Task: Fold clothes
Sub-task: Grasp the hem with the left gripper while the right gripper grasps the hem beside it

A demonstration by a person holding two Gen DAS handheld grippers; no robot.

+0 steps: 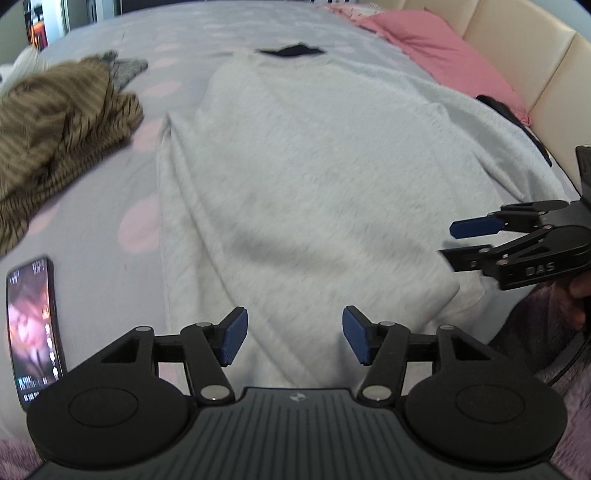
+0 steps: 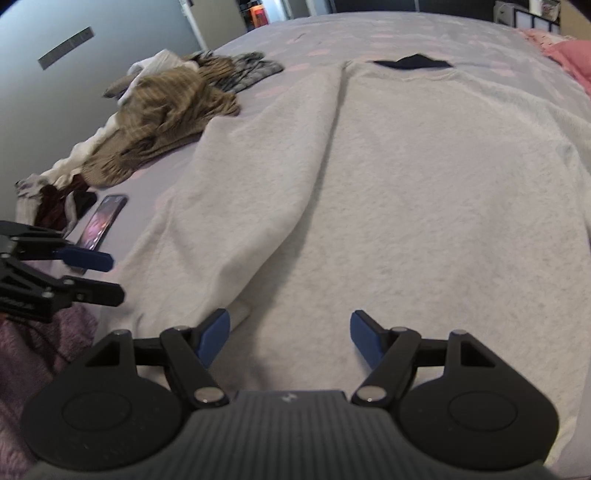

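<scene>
Grey fleecy sweatshirt [image 2: 424, 192] lies spread flat on the bed [image 1: 92, 229], one sleeve folded inward. Soft, thick and limp, it should pinch best at hem corners. Left claw [image 1: 293, 334] and right claw [image 2: 290, 338] both gape, holding nothing.

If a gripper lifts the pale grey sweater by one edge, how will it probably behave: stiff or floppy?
The pale grey sweater will probably be floppy: soft folds already run through it on the bed. Its fuzzy, thick-looking knit suggests some weight, so the lifted part would likely sag and drag. The texture probably grips the pads rather than slipping.
</scene>
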